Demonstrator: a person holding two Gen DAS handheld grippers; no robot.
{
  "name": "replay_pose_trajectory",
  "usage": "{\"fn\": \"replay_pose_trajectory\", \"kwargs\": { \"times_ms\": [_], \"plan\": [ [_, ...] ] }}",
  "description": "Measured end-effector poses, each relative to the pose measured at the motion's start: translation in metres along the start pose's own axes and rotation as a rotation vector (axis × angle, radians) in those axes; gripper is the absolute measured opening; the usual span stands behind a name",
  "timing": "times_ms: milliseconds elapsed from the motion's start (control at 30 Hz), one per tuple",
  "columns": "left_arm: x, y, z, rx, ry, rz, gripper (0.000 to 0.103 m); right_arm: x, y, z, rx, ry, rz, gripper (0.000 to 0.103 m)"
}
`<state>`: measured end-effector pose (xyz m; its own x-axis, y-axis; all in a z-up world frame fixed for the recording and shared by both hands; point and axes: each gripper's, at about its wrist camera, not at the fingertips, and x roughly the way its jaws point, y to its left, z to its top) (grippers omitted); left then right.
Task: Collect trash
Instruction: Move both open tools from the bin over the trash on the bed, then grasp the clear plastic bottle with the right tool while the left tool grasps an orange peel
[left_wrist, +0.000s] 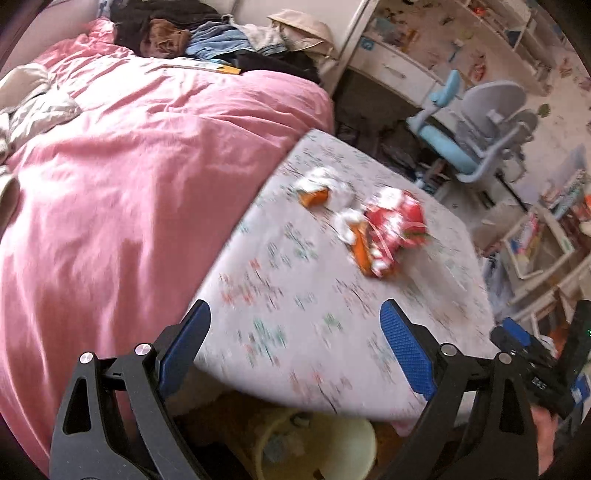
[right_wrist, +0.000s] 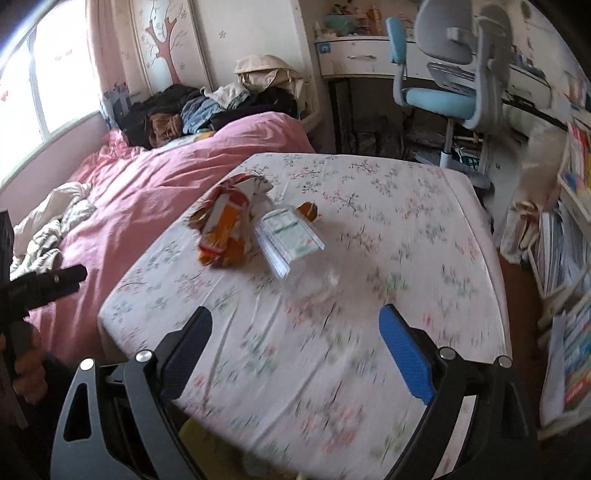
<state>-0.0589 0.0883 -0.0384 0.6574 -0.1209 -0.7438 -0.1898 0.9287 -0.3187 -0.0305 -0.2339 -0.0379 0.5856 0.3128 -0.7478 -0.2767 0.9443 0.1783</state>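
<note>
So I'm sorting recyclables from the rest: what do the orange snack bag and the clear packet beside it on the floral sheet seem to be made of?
The orange snack bag looks like thin plastic film, glossy and printed: it is crumpled with sharp creases. The clear packet seems a see-through plastic with a shiny finish, and a white and green printed label shows through it. Whether the bag is foil-lined cannot be told.

Floral-sheeted mattress (right_wrist: 388, 229); orange snack wrapper (right_wrist: 225, 229) and clear plastic package (right_wrist: 288, 236) touching near its far-left edge; pink duvet (right_wrist: 147, 184) alongside.
</note>
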Motion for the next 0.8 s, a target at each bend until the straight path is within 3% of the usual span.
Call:
{"fn": "replay_pose_trajectory", "kwargs": {
  "times_ms": [200, 367, 500, 633, 733, 767, 800],
  "plan": [
    [0.052, -0.02, 0.052, 0.108, 0.015, 0.073, 0.089, 0.04, 0.0, 0.017, -0.028, 0.042, 0.029, 0.088],
    [0.105, -0.031, 0.083, 0.141, 0.064, 0.083, 0.08, 0.066, 0.006, 0.027, -0.064, 0.086, 0.04, 0.088],
    [0.149, -0.038, 0.094, 0.161, 0.111, 0.098, 0.077, 0.077, 0.008, 0.03, -0.08, 0.1, 0.042, 0.088],
    [0.174, -0.042, 0.1, 0.195, 0.104, 0.133, 0.076, 0.089, 0.0, 0.032, -0.057, 0.13, 0.053, 0.088],
    [0.181, -0.048, 0.104, 0.248, 0.069, 0.173, 0.056, 0.097, -0.004, 0.034, -0.047, 0.159, 0.071, 0.085],
    [0.18, -0.049, 0.105, 0.258, 0.063, 0.153, 0.033, 0.099, -0.004, 0.034, -0.049, 0.171, 0.081, 0.077],
    [0.181, -0.05, 0.107, 0.264, 0.079, 0.123, 0.027, 0.102, -0.004, 0.033, -0.053, 0.188, 0.088, 0.069]
  ]
}}
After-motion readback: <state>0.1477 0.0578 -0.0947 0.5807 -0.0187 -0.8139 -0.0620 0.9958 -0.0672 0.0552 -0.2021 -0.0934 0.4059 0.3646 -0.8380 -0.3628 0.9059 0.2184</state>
